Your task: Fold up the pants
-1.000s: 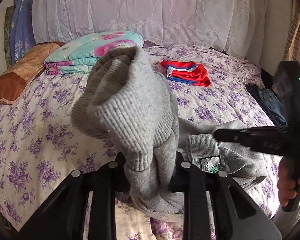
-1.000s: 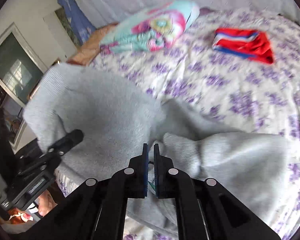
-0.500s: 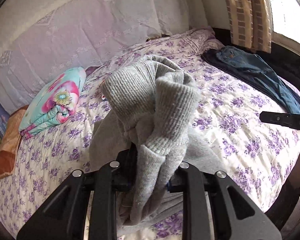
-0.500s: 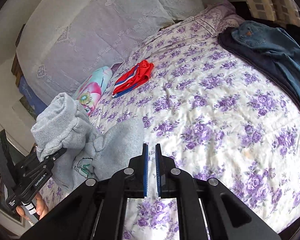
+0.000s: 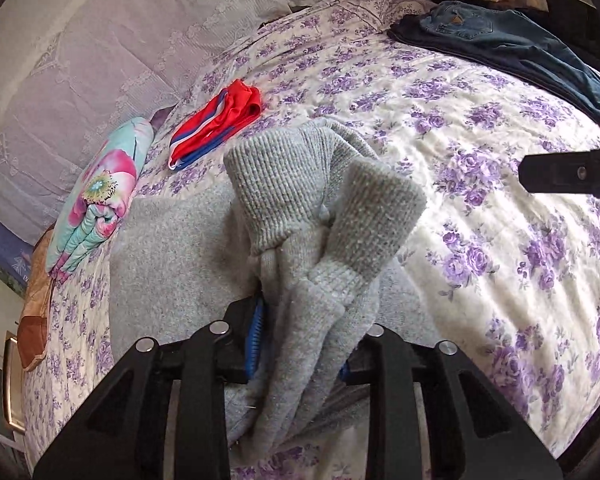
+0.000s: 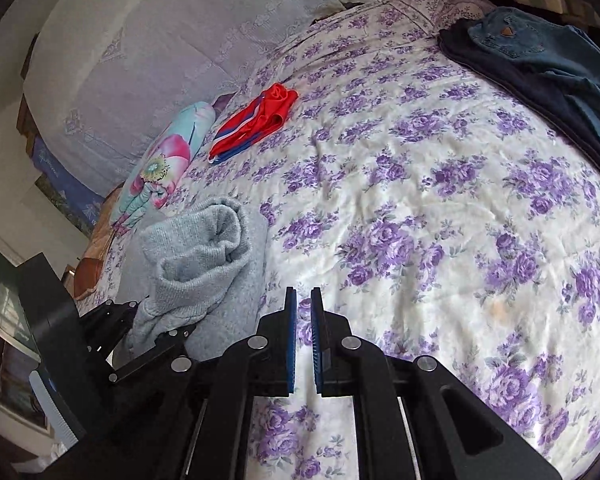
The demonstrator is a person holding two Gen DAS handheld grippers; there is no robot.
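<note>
My left tongs [image 5: 300, 344] squeeze the two ribbed cuffs of the gray pants [image 5: 312, 216] and hold them up over the bed [image 5: 480, 240]. The rest of the pants lies flat on the bed under them. My right tongs [image 6: 304, 340] are nearly shut and hold nothing. I think the fold has only just begun. The cuffs are not laid down yet.
</note>
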